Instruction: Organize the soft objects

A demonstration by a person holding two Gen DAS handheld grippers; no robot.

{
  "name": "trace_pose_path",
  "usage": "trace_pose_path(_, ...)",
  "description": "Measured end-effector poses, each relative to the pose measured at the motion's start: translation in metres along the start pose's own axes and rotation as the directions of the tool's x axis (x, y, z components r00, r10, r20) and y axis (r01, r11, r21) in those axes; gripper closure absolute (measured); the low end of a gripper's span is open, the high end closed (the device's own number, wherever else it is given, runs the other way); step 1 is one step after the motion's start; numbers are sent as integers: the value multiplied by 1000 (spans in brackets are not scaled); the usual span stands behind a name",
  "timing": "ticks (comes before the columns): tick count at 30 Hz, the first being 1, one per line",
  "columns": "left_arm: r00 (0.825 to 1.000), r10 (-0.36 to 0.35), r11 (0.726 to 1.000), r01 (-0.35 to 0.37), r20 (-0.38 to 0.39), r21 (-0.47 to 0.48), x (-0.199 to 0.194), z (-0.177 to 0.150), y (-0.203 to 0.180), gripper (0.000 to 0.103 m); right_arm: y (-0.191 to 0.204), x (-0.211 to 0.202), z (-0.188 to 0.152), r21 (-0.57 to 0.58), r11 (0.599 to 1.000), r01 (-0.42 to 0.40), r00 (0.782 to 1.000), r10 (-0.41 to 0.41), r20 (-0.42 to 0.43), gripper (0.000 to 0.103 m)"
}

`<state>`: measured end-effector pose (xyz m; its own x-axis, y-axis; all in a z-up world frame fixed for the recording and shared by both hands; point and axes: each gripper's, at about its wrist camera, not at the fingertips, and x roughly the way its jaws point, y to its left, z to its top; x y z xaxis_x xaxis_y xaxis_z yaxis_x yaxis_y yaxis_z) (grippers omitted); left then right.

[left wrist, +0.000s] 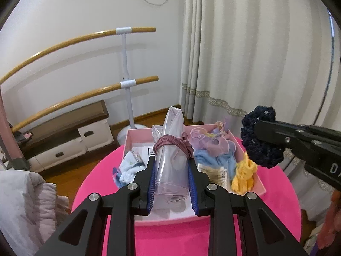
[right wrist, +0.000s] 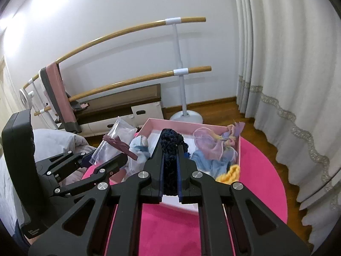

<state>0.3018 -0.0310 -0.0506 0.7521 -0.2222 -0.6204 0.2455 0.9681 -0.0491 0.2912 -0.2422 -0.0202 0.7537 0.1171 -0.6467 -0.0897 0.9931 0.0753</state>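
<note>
Left tongs (left wrist: 171,170) clamp a clear plastic bag (left wrist: 170,149) above the pink cardboard box (left wrist: 261,188) of scrunchies; right tongs (right wrist: 170,166) pinch a navy crocheted scrunchie (right wrist: 170,149).

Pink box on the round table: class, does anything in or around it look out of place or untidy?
Yes. A yellow fabric piece droops over the right wall of the pink box. White-and-blue socks spill over its left edge.

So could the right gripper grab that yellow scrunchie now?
Probably not yet: the right gripper is already shut on the navy scrunchie. The yellow scrunchie lies uncovered at the pink box's corner.
</note>
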Motion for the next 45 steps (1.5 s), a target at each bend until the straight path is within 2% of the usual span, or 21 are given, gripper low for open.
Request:
trace_pose_path(6, 997, -20, 1000, 20, -72, -3, 46, 18, 2, 79, -23, 43, 5, 56, 998, -13, 997, 17, -72, 94)
trace_pose_path(14, 989, -36, 999, 36, -140, -5, 101, 32, -4, 78, -48, 84, -7, 105, 994, -3, 990, 18, -141, 94)
trace_pose_path(17, 988, -36, 999, 37, -149, 2, 114, 37, -6, 71, -54, 95, -9, 122, 993, -4, 987, 24, -162, 93)
trace_pose_path(18, 988, -32, 999, 33, -150, 4, 116, 37, -5, 67, -56, 97, -10, 130, 992, -2, 986, 23, -163, 90)
trace_pose_path(20, 990, -10, 1000, 11, -139, 7, 116, 37, -4, 47, -60, 100, -13, 146, 989, 0, 986, 24, -166, 84)
trace_pose_path(21, 992, -4, 1000, 5, -126, 4, 112, 35, -3, 30, -62, 101, -15, 152, 988, -3, 986, 28, -167, 80)
trace_pose_path(22, 994, 7, 1000, -6, -108, 3, 109, 34, -2, 18, -63, 101, -16, 154, 988, -2, 986, 28, -167, 75)
trace_pose_path(24, 997, 16, 1000, -16, -79, 0, 105, 33, -2, 13, -64, 101, -17, 159, 987, -5, 986, 32, -164, 65)
trace_pose_path(26, 997, 33, 999, -33, -64, 0, 100, 34, -1, 6, -63, 99, -18, 169, 986, -7, 987, 33, -155, 48)
trace_pose_path(28, 997, 59, 998, -59, -44, -1, 93, 35, 1, 0, -63, 93, -18, 177, 984, -8, 991, 31, -130, 6)
trace_pose_path(29, 997, 72, 997, -72, -37, -2, 90, 35, 2, 0, -63, 88, -19, 186, 983, -15, 994, 35, -105, 0)
trace_pose_path(35, 986, 166, 986, -166, 4, 6, 50, 16, 1, 0, -49, 55, -19, 183, 983, 21, 999, -14, -39, 0)
trace_pose_path(39, 983, 177, 984, -177, 52, 4, 14, -5, -4, 0, -30, 16, -28, 156, 986, 64, 998, -67, 20, 0)
trace_pose_path(45, 978, 178, 984, -178, 107, -10, -57, -36, -8, 0, -6, -60, -56, 154, 980, 128, 981, -148, 124, 0)
